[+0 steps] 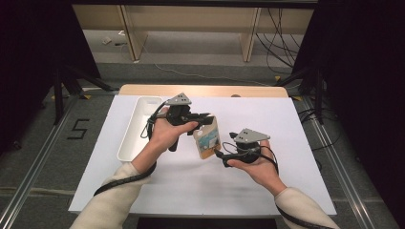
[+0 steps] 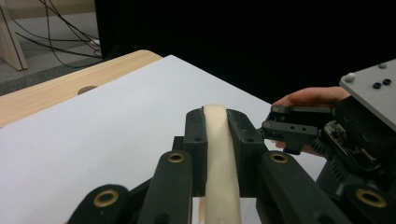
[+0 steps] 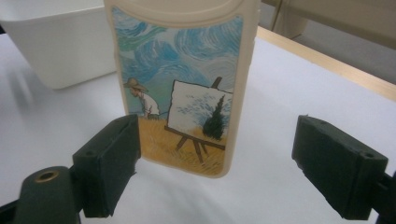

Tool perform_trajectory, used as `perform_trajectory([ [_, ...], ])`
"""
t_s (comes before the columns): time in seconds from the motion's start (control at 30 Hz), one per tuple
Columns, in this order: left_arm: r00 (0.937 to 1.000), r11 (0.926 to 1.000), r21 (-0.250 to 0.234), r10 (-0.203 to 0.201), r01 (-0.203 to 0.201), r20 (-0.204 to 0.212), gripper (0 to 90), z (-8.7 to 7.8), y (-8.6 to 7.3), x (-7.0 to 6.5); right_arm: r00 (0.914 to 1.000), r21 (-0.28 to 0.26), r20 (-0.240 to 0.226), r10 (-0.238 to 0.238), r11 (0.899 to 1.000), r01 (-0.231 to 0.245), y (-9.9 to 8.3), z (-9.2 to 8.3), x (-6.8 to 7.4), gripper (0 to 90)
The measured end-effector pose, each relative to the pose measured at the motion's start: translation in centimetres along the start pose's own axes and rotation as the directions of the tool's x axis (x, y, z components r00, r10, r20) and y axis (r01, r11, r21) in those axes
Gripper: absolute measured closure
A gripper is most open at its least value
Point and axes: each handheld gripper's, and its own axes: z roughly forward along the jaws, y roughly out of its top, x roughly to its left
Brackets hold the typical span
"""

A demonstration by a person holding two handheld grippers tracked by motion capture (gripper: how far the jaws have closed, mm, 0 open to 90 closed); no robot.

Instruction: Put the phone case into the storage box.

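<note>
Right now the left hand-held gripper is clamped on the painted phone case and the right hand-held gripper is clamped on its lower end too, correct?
Not quite. The left hand-held gripper does clamp the painted phone case, but the right hand-held gripper is open: the right gripper view shows its jaws standing apart either side of the case's lower end, the right one well clear of it.

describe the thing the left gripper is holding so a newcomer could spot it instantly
Over the white sheet covering the table, right of the long white tray, the left gripper clamps a flat cream plastic phone case by its edge. Its printed painting, a straw-hatted painter at an easel under swirling blue sky, sets it apart.
</note>
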Motion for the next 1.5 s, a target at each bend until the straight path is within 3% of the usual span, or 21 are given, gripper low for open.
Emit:
perform_trajectory([
  [0.27, 0.9972, 0.9988, 0.012, 0.047, -0.048, 0.058, 78.9, 0.2, -0.1, -0.4, 0.9992, 0.018, -0.039, -0.009, 1.000, 0.009, -0.3, 0.0, -0.2, 15.9],
  [0.73, 0.9890, 0.9970, 0.013, 0.075, -0.077, 0.127, 78.9, 0.3, 0.0, -0.7, 0.9974, 0.032, -0.071, -0.013, 0.999, 0.016, -0.6, 0.2, -0.2, 16.2],
  [1.5, 0.9809, 0.9946, 0.020, 0.097, -0.102, 0.169, 79.0, 0.8, -0.2, -1.3, 0.9949, 0.053, -0.099, -0.019, 0.998, 0.024, -0.9, 0.5, -0.2, 24.6],
])
